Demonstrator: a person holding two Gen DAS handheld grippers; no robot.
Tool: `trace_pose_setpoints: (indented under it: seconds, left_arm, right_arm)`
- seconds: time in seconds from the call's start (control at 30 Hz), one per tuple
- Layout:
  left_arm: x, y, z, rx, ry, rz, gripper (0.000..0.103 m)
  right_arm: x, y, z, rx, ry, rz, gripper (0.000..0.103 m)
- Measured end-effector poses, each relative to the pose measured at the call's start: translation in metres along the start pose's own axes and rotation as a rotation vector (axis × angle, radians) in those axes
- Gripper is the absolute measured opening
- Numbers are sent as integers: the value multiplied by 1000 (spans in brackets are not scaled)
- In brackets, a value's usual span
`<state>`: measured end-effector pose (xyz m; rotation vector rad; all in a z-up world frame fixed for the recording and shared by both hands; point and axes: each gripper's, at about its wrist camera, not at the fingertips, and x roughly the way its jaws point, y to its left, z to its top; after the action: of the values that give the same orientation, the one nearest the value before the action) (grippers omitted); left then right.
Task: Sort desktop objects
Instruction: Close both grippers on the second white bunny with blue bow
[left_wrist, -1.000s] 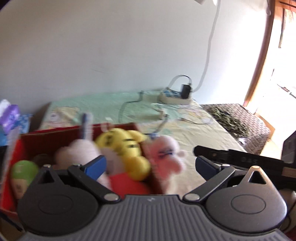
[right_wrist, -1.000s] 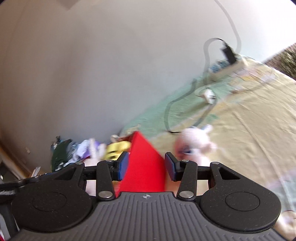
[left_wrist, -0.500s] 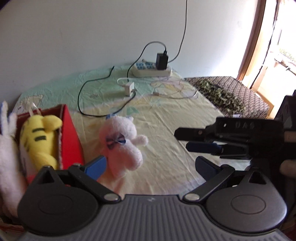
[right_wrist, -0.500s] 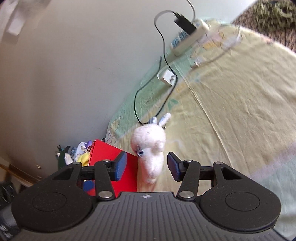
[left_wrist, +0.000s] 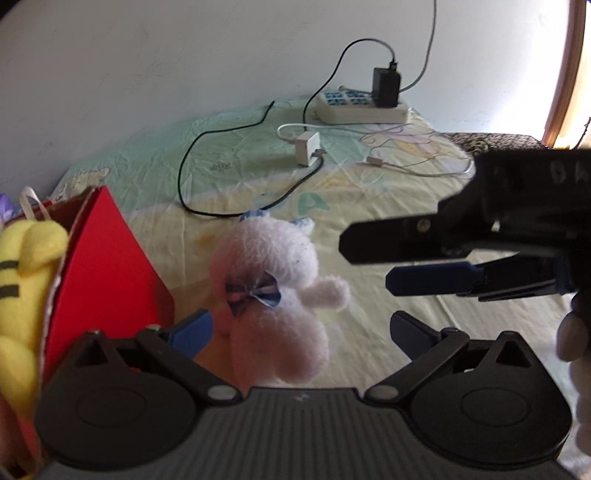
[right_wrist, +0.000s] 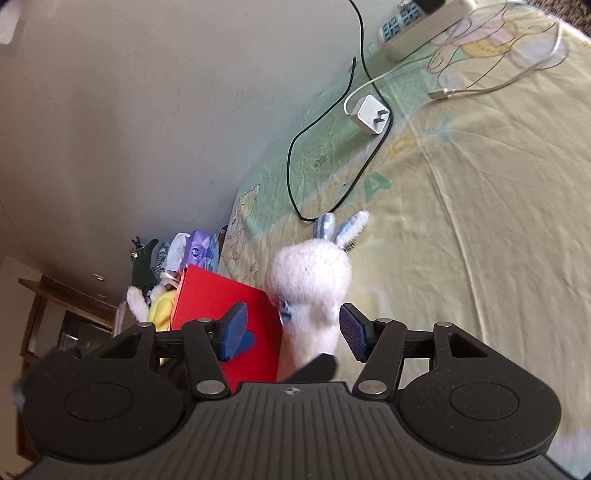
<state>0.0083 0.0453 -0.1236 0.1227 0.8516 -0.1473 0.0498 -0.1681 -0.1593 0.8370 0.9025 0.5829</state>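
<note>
Now both grippers, left (left_wrist: 300, 326) and right (right_wrist: 293, 326), gape around the bunny (right_wrist: 314, 291); pinch its body low, then lift clear over the box (left_wrist: 107, 258) wall.

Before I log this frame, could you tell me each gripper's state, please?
Left gripper: open, holding nothing.
Right gripper: open around the white plush, not clamped.

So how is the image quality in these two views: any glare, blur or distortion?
Left wrist: window edge at right blown out, right gripper backlit and dark, plush slightly soft. Right wrist: evenly lit, charger sharp, strong fisheye tilt bends the wall.
</note>
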Motion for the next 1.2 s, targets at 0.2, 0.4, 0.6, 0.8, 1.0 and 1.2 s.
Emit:
trace_pose_setpoints:
  seconds: [0.2, 0.4, 0.6, 0.8, 1.0, 1.2]
  left_arm:
    - [29, 2, 4, -10, 48, 40, 102]
    - [48, 5, 7, -10, 84, 57, 97]
    - [60, 10, 14, -27, 105, 49, 88]
    - [59, 5, 13, -9, 102, 41, 87]
    - [48, 1, 14, -29, 107, -5, 85]
    - [31, -8, 8, -45, 114, -60, 84]
  right_arm:
    - [28, -6, 14, 16, 60, 17, 60]
    - [53, -12, 17, 10, 111, 21, 62]
    - [69, -17, 16, 14, 127, 28, 61]
    - [66, -25, 16, 38, 130, 49, 52]
    - [50, -25, 14, 36, 133, 31, 50]
    - [31, -20, 6, 21, 149, -9, 50]
